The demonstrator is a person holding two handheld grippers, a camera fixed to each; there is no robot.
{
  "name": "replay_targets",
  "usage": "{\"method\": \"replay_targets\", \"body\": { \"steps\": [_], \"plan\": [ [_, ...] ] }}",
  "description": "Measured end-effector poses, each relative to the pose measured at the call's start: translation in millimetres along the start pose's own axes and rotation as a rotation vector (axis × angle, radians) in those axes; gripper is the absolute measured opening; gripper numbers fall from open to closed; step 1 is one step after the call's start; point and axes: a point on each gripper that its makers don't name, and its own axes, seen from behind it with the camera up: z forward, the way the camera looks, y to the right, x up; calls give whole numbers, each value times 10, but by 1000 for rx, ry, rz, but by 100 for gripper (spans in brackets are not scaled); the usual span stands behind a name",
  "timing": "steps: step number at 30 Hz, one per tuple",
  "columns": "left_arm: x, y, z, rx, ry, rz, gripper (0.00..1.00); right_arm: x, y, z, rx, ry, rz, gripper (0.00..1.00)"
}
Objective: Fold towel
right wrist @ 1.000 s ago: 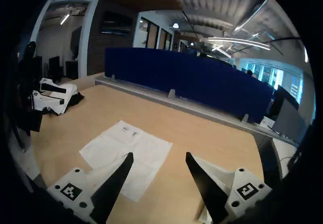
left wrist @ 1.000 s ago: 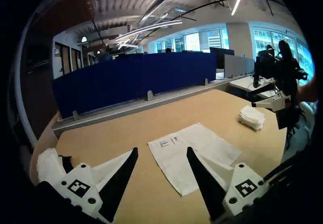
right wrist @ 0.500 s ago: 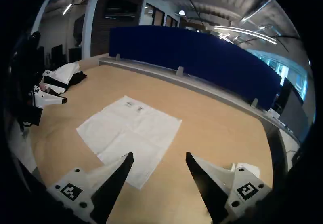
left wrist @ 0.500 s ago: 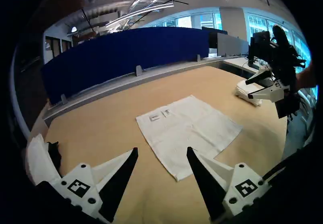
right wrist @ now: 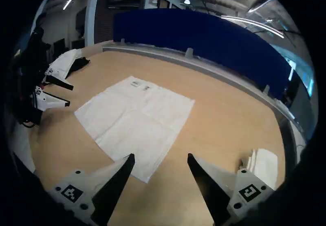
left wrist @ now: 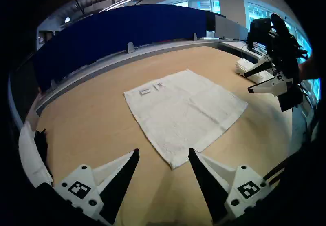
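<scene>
A white towel (left wrist: 184, 107) lies spread flat on the wooden table (left wrist: 93, 116), its small labels near the far edge. My left gripper (left wrist: 163, 160) hangs open just above the towel's near corner, nothing between its fingers. Across the towel, the right gripper (left wrist: 261, 77) shows at the far right, held by a hand. In the right gripper view the same towel (right wrist: 136, 118) lies ahead, and my right gripper (right wrist: 159, 165) stands open over its near corner. The left gripper (right wrist: 55, 91) appears at the far left there, open.
A stack of folded white towels (left wrist: 249, 69) sits at the table's right edge, seen too as the stack (right wrist: 267, 165) beside my right finger. A heap of white cloth (right wrist: 67, 63) with a dark item lies at the other end. A blue divider (left wrist: 122, 30) runs along the far side.
Both grippers have tilted down and moved closer to the table, so the towel looks larger and nearer in each view. Both stay open. The towel has not moved.
</scene>
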Motion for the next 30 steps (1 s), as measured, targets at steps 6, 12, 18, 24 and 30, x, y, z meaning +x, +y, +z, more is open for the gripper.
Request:
{"method": "replay_targets", "body": {
  "steps": [6,12,18,24,30],
  "plan": [
    [-175,75,128,-23,-47,23,89,-134,-47,91,21,-26,-1,100],
    [-253,141,214,-47,-76,22,89,-268,-81,114,35,-51,4,100],
    [-290,149,279,-61,-102,13,89,-405,-111,121,45,-82,14,100],
    [-360,179,323,-81,-136,17,89,-509,-126,105,56,-111,21,100],
    [-366,177,319,-85,-145,12,89,-546,-141,95,60,-124,17,99]
  ]
}}
